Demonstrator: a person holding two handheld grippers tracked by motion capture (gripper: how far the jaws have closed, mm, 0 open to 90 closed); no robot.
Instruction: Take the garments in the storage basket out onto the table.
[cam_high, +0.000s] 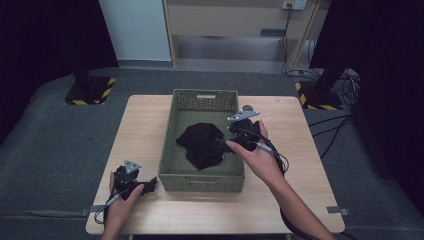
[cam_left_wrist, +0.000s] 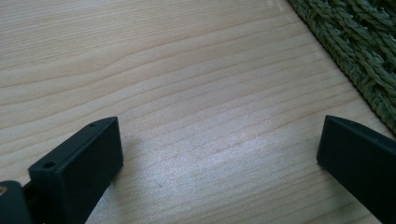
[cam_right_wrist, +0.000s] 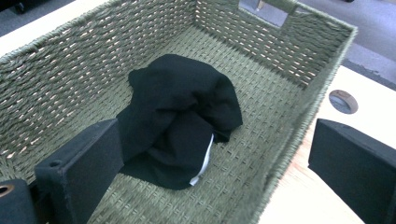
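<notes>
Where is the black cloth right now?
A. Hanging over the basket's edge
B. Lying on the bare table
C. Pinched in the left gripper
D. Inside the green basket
D. The black cloth lies crumpled on the woven bottom of the green basket, away from its walls. The right gripper points at it with jaws apart, and the left gripper is open over bare table.

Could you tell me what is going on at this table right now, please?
A person at a wooden table holds a claw in each hand. A crumpled black cloth lies inside a green woven basket. The right claw hangs over the basket's right rim, jaws open toward the cloth but gripping nothing. The left claw sits low by the table, beside the basket's near left corner, open and empty.
</notes>
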